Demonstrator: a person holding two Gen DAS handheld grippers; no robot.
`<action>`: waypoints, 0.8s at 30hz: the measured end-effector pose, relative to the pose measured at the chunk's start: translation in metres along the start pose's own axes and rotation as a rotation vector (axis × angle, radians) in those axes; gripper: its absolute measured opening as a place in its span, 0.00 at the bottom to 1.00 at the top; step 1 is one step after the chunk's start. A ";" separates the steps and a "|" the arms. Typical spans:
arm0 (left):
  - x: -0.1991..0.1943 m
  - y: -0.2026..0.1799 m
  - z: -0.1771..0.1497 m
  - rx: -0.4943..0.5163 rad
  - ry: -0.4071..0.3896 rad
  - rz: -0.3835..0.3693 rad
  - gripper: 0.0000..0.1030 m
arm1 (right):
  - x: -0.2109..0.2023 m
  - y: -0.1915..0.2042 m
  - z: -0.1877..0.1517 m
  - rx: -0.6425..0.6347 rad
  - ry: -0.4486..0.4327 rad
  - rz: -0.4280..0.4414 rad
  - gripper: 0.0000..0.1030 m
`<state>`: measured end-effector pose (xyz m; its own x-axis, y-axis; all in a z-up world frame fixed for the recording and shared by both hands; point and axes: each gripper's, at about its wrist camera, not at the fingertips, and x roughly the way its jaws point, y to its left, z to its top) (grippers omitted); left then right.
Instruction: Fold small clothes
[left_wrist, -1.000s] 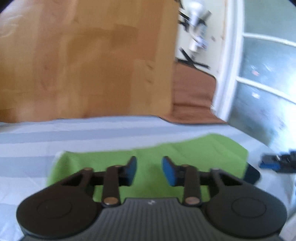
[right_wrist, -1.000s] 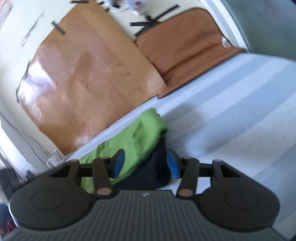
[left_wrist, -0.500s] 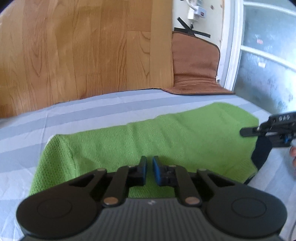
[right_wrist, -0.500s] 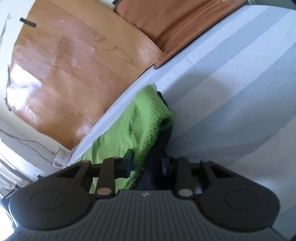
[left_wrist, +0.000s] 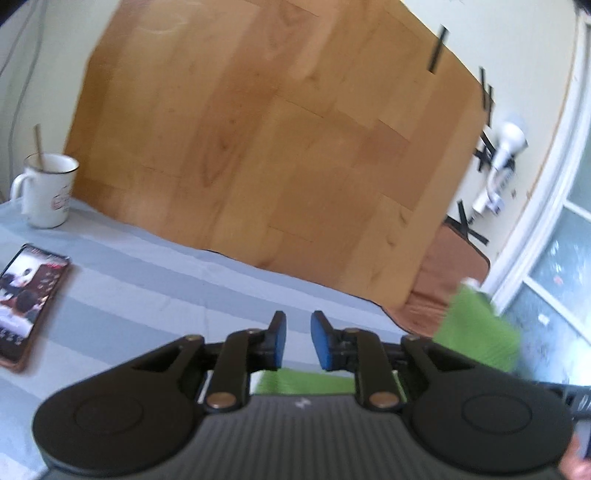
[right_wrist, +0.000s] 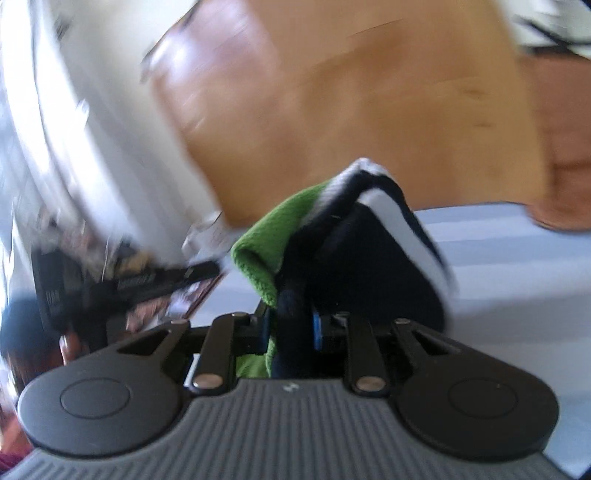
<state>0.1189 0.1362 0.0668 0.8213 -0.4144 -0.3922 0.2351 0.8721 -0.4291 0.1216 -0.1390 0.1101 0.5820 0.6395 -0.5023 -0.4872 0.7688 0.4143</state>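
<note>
Slip risk on a one-sided hold

Garment (right_wrist: 266, 236), green knit with a dark, white-striped cuff, sits at the centre of the right wrist view, lifted off the striped sheet (right_wrist: 517, 251). The right gripper (right_wrist: 290, 332) is closing, its pads pinching the bunched cloth. In the left wrist view the left gripper (left_wrist: 298, 341) is opening, with nothing between its blue pads; green fabric shows below the jaws and at the right edge. With only one pinch, the cloth could sag or twist and spoil the fold. A phone (left_wrist: 27, 295) and mug (left_wrist: 46, 192) at the left could be swept by trailing fabric.
</note>
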 end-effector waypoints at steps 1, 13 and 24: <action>-0.002 0.006 -0.001 -0.013 0.000 0.000 0.22 | 0.017 0.012 -0.001 -0.043 0.030 0.004 0.23; 0.018 0.011 -0.014 -0.034 0.073 -0.042 0.78 | 0.078 0.053 -0.022 -0.213 0.177 0.196 0.45; 0.075 -0.013 -0.014 0.038 0.190 0.089 0.72 | 0.057 -0.009 -0.024 0.009 0.139 0.102 0.21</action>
<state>0.1704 0.0901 0.0313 0.7276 -0.3739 -0.5752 0.1886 0.9151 -0.3563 0.1435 -0.1093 0.0597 0.4342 0.7079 -0.5571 -0.5326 0.7005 0.4750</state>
